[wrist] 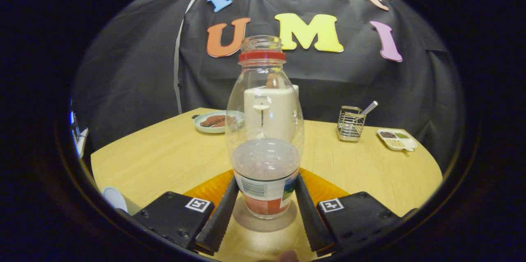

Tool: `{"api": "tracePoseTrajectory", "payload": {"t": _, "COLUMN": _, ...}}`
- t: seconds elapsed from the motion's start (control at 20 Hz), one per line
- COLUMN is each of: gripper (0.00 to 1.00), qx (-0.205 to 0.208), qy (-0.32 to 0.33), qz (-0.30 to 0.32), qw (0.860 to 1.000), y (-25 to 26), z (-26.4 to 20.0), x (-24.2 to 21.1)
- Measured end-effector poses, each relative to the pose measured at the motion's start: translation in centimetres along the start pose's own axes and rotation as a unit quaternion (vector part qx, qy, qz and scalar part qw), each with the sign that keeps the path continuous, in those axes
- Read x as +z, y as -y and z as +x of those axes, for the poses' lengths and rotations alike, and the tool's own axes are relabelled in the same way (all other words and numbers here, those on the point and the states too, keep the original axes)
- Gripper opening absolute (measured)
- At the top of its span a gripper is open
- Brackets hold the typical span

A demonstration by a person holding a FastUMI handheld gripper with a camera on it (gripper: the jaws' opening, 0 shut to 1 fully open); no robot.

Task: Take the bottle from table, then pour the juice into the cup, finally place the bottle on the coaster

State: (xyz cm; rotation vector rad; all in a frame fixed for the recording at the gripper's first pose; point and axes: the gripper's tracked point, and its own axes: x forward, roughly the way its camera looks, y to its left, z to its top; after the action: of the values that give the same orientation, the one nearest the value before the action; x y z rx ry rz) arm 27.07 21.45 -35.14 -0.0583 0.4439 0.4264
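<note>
At the bottom centre of the frame the bottle (265, 138) stands upright on the round coaster (265, 217), set there as the task's last step, while the gripper (265, 196) fingers flank it, contact unclear.

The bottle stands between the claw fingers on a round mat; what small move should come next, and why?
Probably open the claw and draw it straight back. The bottle stands upright on the coaster, its base on the round mat, with both fingers against its lower sides. With the bottle apparently set down, letting go seems to be what remains.
</note>
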Motion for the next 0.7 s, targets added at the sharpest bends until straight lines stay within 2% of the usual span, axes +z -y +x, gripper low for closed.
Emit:
{"api": "tracePoseTrajectory", "payload": {"t": 0.15, "gripper": 0.82, "qx": -0.008, "qy": 0.006, "qz": -0.001, "qw": 1.0, "y": 0.2, "z": -0.3, "x": 0.4}}
{"api": "tracePoseTrajectory", "payload": {"t": 0.3, "gripper": 0.98, "qx": -0.018, "qy": 0.023, "qz": -0.008, "qw": 1.0, "y": 0.2, "z": -0.8, "x": 1.5}}
{"api": "tracePoseTrajectory", "payload": {"t": 0.7, "gripper": 0.99, "qx": -0.032, "qy": 0.069, "qz": 0.014, "qw": 0.997, "y": -0.3, "z": -4.8, "x": 6.4}}
